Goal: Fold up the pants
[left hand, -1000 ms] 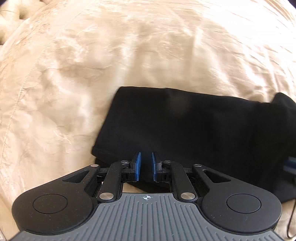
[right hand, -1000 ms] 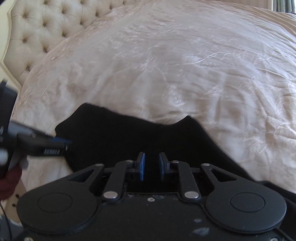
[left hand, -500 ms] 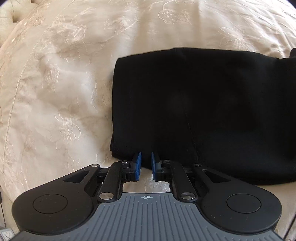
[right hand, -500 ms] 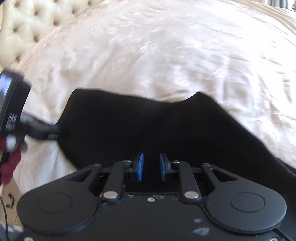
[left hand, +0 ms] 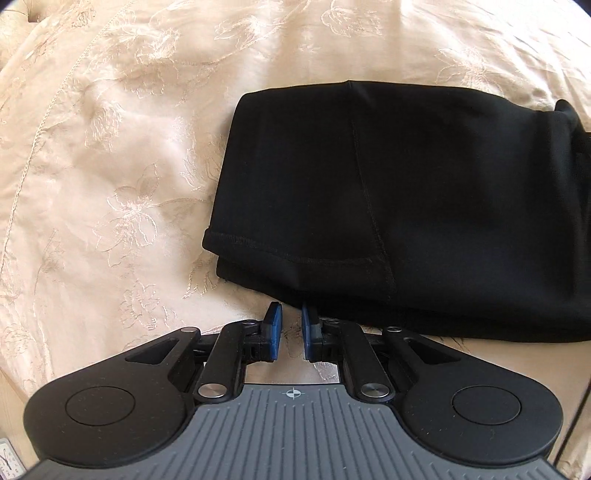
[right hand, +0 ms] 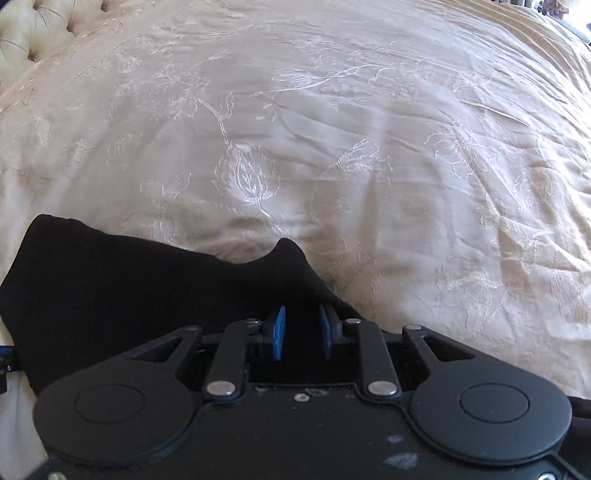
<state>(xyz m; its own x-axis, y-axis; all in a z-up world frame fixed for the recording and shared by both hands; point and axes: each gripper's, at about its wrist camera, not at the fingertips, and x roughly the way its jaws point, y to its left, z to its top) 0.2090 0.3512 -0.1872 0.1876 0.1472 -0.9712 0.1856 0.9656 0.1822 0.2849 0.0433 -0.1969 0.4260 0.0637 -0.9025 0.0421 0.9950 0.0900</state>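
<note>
The black pants (left hand: 399, 206) lie folded in layers on the cream bedspread, hems toward me in the left wrist view. My left gripper (left hand: 291, 321) sits just off the near edge of the pants, jaws slightly apart with only bedspread between them. In the right wrist view the pants (right hand: 129, 288) fill the lower left, with a raised peak of cloth. My right gripper (right hand: 302, 328) hovers over the black cloth, jaws apart; whether it pinches cloth is hidden.
A cream embroidered bedspread (right hand: 332, 129) covers the bed. A tufted headboard (right hand: 40, 26) is at the upper left of the right wrist view. The bed's edge shows at the lower right of the left wrist view (left hand: 576, 424).
My left gripper has let the pants down flat and backed off their near edge. My right gripper's jaws have widened, and the pants have settled lower on the bed.
</note>
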